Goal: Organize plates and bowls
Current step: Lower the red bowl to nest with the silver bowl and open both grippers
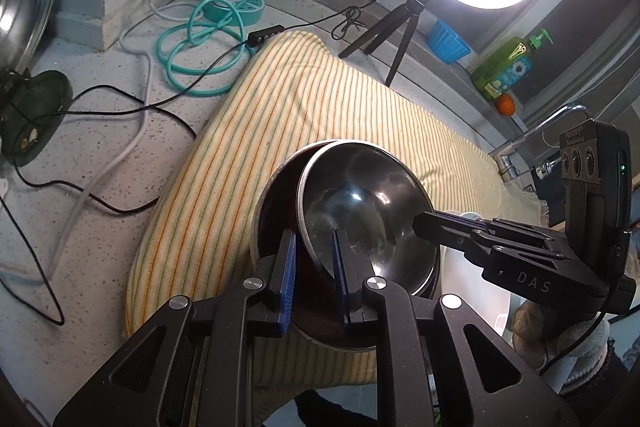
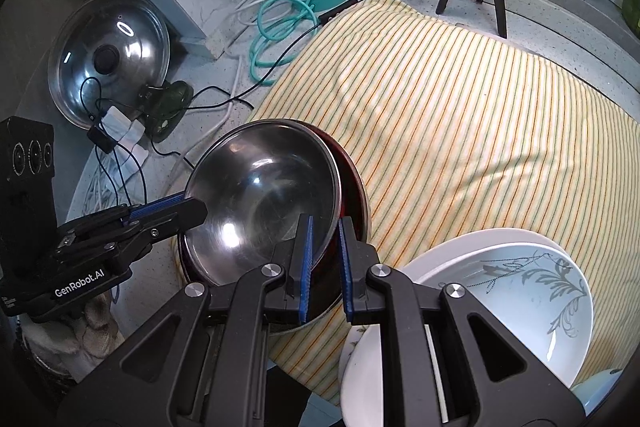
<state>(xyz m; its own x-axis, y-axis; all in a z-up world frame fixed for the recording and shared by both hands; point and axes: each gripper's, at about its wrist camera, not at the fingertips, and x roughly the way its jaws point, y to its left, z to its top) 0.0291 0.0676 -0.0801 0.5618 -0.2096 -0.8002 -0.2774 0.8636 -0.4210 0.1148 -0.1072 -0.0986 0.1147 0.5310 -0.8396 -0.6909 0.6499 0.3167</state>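
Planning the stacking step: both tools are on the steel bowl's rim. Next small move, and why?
Probably lower the steel bowl until it seats level, then release. It sits tilted in the dark red bowl on the striped towel, with left tool and right tool clamped on opposite rims.

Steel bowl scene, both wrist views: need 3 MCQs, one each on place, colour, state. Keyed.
1. Where does the steel bowl sit?
A. Tilted inside a dark red bowl on the striped cloth
B. On the white plates
C. Under the pot lid

2. What colour is the coiled cable behind the cloth?
A. Orange
B. Teal
C. Black

3. How does the right gripper stand?
A. Open, clear of everything
B. Shut on a plate
C. Shut on the steel bowl's rim

Key: 1 A, the red rim shows beside the steel one, cloth beneath. 2 B, teal loops lie by the power strip. 3 C, the rim passes between its blue pads; the left gripper grips the opposite side.
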